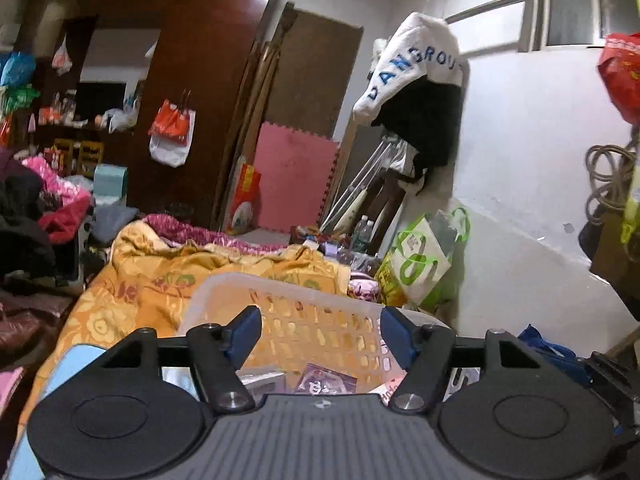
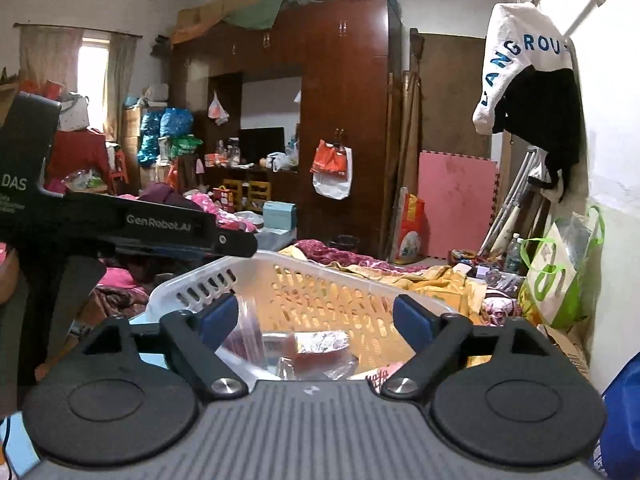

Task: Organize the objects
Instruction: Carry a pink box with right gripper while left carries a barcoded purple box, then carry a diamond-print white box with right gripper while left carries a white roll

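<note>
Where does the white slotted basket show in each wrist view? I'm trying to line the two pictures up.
Left wrist: white basket sits low centre, just beyond the open left gripper.
Right wrist: basket low centre, beyond the open right gripper.
Shared landmark: pink foam mat against the far wall.

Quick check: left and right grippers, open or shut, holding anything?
Left gripper: open, holding nothing, over the basket.
Right gripper: open, holding nothing, over the same basket.
</note>
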A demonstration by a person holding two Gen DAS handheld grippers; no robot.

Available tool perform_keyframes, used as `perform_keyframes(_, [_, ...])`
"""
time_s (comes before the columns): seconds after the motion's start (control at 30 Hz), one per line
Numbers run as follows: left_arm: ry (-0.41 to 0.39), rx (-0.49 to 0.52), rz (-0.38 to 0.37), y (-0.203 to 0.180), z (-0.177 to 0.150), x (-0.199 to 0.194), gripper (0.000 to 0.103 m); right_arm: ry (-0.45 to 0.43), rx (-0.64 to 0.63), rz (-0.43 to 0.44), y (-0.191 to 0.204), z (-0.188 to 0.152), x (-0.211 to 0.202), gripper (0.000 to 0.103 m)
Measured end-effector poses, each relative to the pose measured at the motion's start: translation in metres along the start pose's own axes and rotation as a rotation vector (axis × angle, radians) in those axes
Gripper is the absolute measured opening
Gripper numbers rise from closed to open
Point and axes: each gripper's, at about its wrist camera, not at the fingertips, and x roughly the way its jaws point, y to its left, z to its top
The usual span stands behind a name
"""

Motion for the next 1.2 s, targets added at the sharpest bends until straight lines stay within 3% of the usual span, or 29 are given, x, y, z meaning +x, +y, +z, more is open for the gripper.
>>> perform_keyframes(0.03, [-0.015,0.011,-0.008,0.001,-0.003,-0.013,0.07,-0.009,0.009,0.003,-0.001,-0.006,-0.012,0.089])
perform_keyframes(0.1, [-0.047,0.037,-0.001,0.002,-0.019,-0.043,0.073,-0.022,0.042,0.021,-0.006,-0.026,-0.041,0.103])
perform_keyframes(0.17, [-0.074,0.081,-0.013,0.0,-0.049,-0.076,0.088,-0.01,0.061,0.05,-0.008,-0.054,-0.065,0.103])
perform_keyframes(0.2, [-0.07,0.093,-0.013,0.002,-0.064,-0.088,0.089,0.011,0.07,0.034,-0.009,-0.07,-0.076,0.103])
perform_keyframes(0.3, [-0.024,0.112,-0.021,0.004,-0.115,-0.11,0.089,0.054,0.097,-0.015,-0.006,-0.12,-0.1,0.103])
perform_keyframes(0.37, [0.011,0.12,-0.05,0.003,-0.148,-0.116,0.089,0.086,0.11,-0.001,-0.001,-0.148,-0.109,0.103])
perform_keyframes(0.5, [0.092,0.155,-0.09,-0.014,-0.178,-0.104,0.089,0.124,0.111,0.009,0.008,-0.17,-0.108,0.102])
perform_keyframes(0.53, [0.098,0.177,-0.091,-0.021,-0.181,-0.101,0.089,0.133,0.106,-0.001,0.011,-0.172,-0.106,0.098])
perform_keyframes(0.6, [0.095,0.214,-0.064,-0.029,-0.186,-0.096,0.089,0.16,0.091,-0.002,0.014,-0.173,-0.099,0.078])
perform_keyframes(0.87, [0.079,0.245,-0.016,-0.037,-0.203,-0.087,0.089,0.144,0.088,-0.023,0.01,-0.178,-0.098,0.043])
perform_keyframes(0.93, [0.063,0.269,-0.005,-0.042,-0.207,-0.089,0.085,0.141,0.087,-0.027,0.01,-0.178,-0.1,0.042])
perform_keyframes(1.03, [0.055,0.3,0.005,-0.048,-0.211,-0.088,0.057,0.129,0.089,-0.03,0.006,-0.176,-0.104,0.041])
perform_keyframes(1.2, [0.038,0.242,-0.044,-0.039,-0.211,-0.094,0.055,0.1,0.1,-0.033,0.001,-0.17,-0.112,0.041])
